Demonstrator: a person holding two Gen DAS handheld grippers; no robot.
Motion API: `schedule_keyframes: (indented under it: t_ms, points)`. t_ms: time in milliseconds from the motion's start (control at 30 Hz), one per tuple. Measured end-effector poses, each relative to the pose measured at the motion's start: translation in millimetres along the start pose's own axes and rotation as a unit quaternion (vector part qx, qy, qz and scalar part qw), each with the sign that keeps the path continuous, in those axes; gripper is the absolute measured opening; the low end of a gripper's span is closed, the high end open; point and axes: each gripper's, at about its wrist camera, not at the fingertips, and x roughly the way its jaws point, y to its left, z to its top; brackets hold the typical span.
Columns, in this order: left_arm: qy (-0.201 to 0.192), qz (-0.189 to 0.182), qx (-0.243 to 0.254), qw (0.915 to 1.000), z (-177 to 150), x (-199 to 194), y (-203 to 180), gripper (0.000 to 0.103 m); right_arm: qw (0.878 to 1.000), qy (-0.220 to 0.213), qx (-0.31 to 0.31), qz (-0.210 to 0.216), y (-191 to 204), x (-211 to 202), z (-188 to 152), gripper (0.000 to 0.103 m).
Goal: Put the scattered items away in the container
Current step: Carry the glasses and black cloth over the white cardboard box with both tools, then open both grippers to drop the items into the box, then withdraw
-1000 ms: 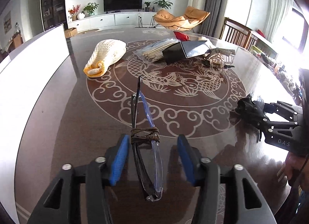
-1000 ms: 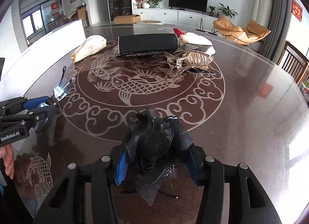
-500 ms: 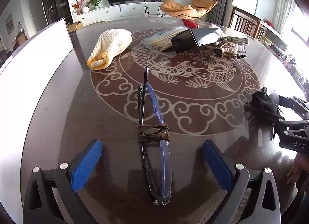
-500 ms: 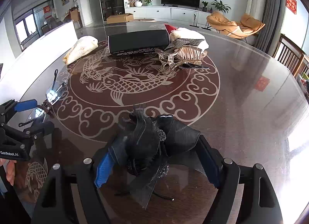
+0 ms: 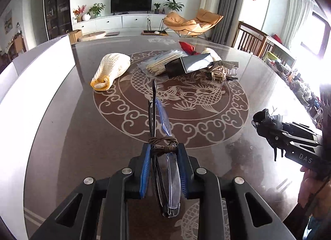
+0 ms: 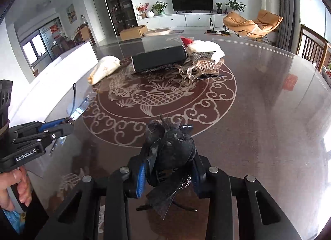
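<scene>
The left gripper [image 5: 163, 163] has its blue pads clamped on folded glasses [image 5: 160, 136], gripped just behind the brown cord wound round the frame, with one temple and lens sticking out ahead over the bench [image 5: 62, 136] and the other lens hanging back between the fingers. The right gripper [image 6: 167, 169] is closing on a black mesh hair bow [image 6: 169, 144], which already fills the gap between its pads, its tail drooping below. Both loads appear to be just clear of the glass top. The white container [image 5: 37, 78] stands along the bench's left edge, beside the left gripper and well apart from the right one. To do this step well, I would carry the glasses level and not squeeze harder, since the lenses are pinched edge-on and could twist out. The bow is soft and springy, so it wants a firm hold on its core, not on the loose mesh. Take the left load over the wall first, so the grippers do not cross. A knitted glove [image 5: 111, 68], black box [image 6: 159, 58] and claw clip [image 6: 198, 68] still wait mid-bench.
</scene>
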Motion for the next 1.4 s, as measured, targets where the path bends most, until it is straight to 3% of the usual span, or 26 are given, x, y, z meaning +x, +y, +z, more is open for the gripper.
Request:
schedule_keyframes:
  t_ms: [167, 333, 533, 733, 867, 1000, 1067, 1100, 1133, 1167, 1233, 1267, 1400]
  points:
    - [0.001, -0.014, -0.016, 0.9998, -4.5, -18.4, 3.8, 0.025, 0.999, 0.028, -0.019, 0.028, 25.9, 5.1, -7.8, 0.036]
    - [-0.040, 0.003, -0.037, 0.9985, 8.3, -73.5, 41.7, 0.025, 0.995, 0.026, -0.053, 0.081, 80.7, 2.4, 18.0, 0.036]
    - [-0.087, 0.088, -0.111, 0.9861, 15.1, -154.0, 160.7, 0.025, 0.972, -0.011, -0.153, 0.180, 217.8, -6.7, 89.0, 0.036]
    - [-0.057, 0.175, -0.173, 0.9676, -4.0, -178.8, 280.3, 0.025, 0.933, -0.014, -0.224, 0.281, 370.6, 6.4, 126.4, 0.036]
    - [-0.025, 0.192, -0.198, 0.9608, -15.4, -168.8, 329.9, 0.025, 0.919, 0.027, -0.276, 0.279, 443.5, 47.8, 121.5, 0.036]
    - [0.004, 0.193, -0.217, 0.9568, -25.0, -152.4, 358.0, 0.025, 0.911, 0.079, -0.317, 0.254, 478.4, 93.5, 105.4, 0.036]
    - [0.019, 0.194, -0.224, 0.9549, -27.9, -144.6, 364.8, 0.028, 0.907, 0.102, -0.325, 0.246, 486.1, 110.0, 99.0, 0.040]
    - [0.029, 0.196, -0.227, 0.9535, -29.3, -139.8, 368.5, 0.030, 0.907, 0.114, -0.328, 0.239, 489.6, 117.5, 96.7, 0.048]
    - [0.036, 0.198, -0.232, 0.9518, -30.8, -135.5, 371.7, 0.033, 0.906, 0.122, -0.332, 0.232, 490.3, 123.8, 94.4, 0.062]
    - [0.039, 0.200, -0.236, 0.9501, -32.7, -132.6, 373.7, 0.037, 0.906, 0.121, -0.337, 0.224, 492.7, 126.9, 92.2, 0.065]
    - [0.034, 0.202, -0.244, 0.9480, -36.3, -131.3, 376.2, 0.065, 0.907, 0.112, -0.345, 0.216, 486.9, 129.2, 92.1, 0.065]
    - [0.029, 0.206, -0.245, 0.9470, -37.1, -132.6, 375.7, 0.070, 0.907, 0.110, -0.344, 0.216, 485.9, 131.6, 94.0, 0.065]
    - [0.016, 0.211, -0.244, 0.9465, -34.3, -135.7, 372.4, 0.072, 0.911, 0.100, -0.337, 0.215, 482.4, 131.4, 102.6, 0.065]
